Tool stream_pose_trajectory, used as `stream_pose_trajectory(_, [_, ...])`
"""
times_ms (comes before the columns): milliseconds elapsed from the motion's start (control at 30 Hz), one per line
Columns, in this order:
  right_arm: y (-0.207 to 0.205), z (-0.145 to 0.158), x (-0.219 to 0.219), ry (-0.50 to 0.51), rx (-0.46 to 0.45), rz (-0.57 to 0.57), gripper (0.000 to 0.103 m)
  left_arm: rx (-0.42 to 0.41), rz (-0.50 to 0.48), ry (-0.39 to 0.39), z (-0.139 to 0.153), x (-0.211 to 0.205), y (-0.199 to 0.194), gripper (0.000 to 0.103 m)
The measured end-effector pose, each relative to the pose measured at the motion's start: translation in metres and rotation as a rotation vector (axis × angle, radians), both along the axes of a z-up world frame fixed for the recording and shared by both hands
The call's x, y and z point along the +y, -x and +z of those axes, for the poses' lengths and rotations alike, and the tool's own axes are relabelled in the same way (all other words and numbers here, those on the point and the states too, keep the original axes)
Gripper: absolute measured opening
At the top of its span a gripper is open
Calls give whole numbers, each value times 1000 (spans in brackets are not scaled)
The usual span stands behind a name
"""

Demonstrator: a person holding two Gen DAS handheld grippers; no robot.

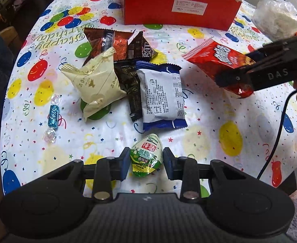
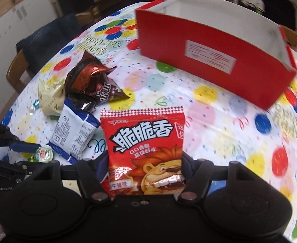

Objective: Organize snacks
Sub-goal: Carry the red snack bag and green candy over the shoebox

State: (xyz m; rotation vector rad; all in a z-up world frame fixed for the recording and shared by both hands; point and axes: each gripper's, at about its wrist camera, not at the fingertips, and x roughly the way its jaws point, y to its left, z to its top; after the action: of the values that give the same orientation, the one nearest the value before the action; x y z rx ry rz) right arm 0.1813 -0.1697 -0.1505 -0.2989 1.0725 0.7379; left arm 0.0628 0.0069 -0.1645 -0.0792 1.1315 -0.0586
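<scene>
Right wrist view: right gripper [image 2: 145, 170] jaws grasp red snack bag [image 2: 144, 141]; bare tablecloth [image 2: 219, 125] fronts red box [image 2: 219, 66].

Box [image 1: 180, 6] at the table's [image 1: 219, 109] far edge, snack pile [image 1: 128, 77] before it — wrapped candy [image 1: 53, 117] left of the pile

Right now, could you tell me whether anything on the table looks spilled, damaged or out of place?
Nothing looks spilled or torn. The loose wrapped snacks lie in an untidy overlapping heap on the balloon-print tablecloth, outside the open red cardboard box, which shows no snacks inside.
</scene>
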Motion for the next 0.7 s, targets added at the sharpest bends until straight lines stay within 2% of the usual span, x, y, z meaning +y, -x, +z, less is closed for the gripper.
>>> stream_pose_trajectory(367, [21,36,-19,-53,-40,-136,68,-98,-29,1,37,8,7,34])
stream_pose_trajectory(700, [17,82,-24,-74,-129,-210,68,-207,-56,7,86,11,-13,34])
